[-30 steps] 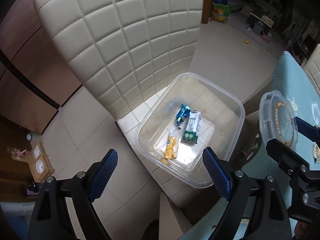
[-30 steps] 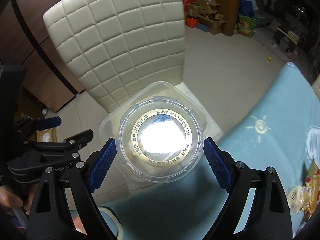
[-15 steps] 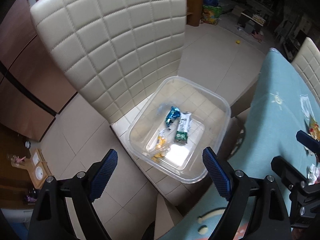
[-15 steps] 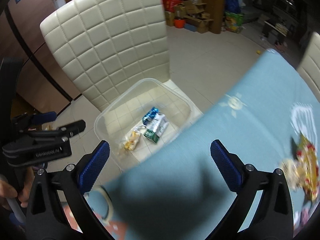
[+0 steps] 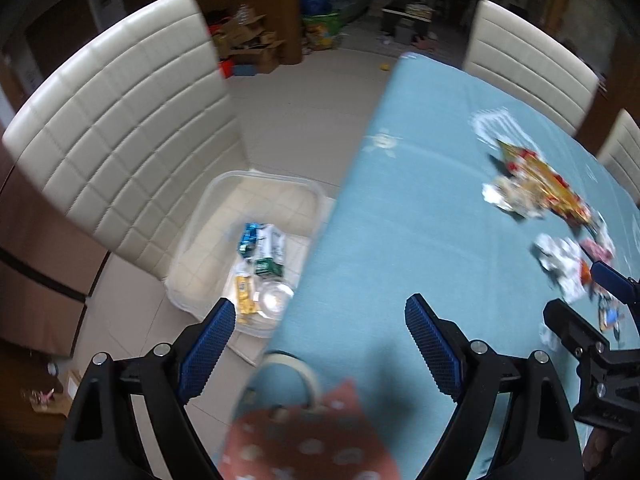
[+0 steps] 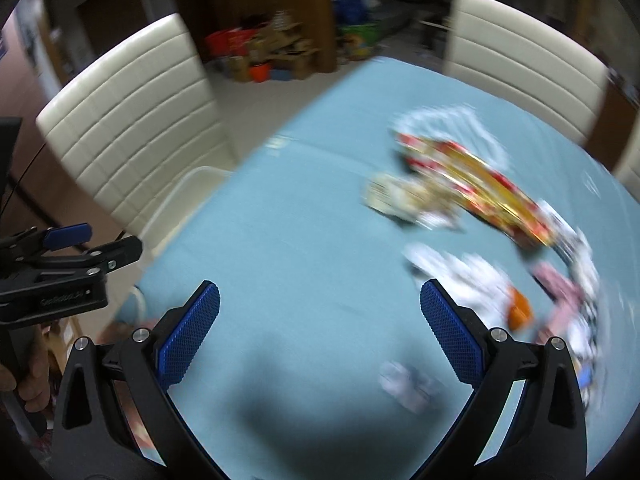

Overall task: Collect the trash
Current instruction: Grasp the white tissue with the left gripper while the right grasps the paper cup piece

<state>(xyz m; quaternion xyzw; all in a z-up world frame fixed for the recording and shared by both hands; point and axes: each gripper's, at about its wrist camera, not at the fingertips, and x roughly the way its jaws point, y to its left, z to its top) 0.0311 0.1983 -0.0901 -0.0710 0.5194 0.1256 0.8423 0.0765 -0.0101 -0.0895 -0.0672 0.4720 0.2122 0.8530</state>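
A clear plastic bin (image 5: 208,208) sits on the cream chair seat beside the table, holding several wrappers, a green carton (image 5: 269,254) and a clear round cup (image 5: 274,300). My left gripper (image 5: 318,338) is open and empty above the table's left edge. My right gripper (image 6: 320,328) is open and empty over the blue tablecloth (image 6: 300,240). A pile of trash lies on the table: a red and gold wrapper (image 6: 480,192), white crumpled wrappers (image 6: 460,276) and a small packet (image 6: 404,384). The pile also shows in the left wrist view (image 5: 536,188).
Cream quilted chairs (image 5: 120,120) stand around the table, one (image 6: 520,52) at the far side. A roll of tape (image 5: 296,376) and a red dotted cloth (image 5: 304,440) lie at the table's near edge. Boxes clutter the floor in the background (image 6: 280,56).
The clear round cup left my right gripper and now lies in the bin. Both grippers have swung right, from above the bin toward the trash pile on the table.
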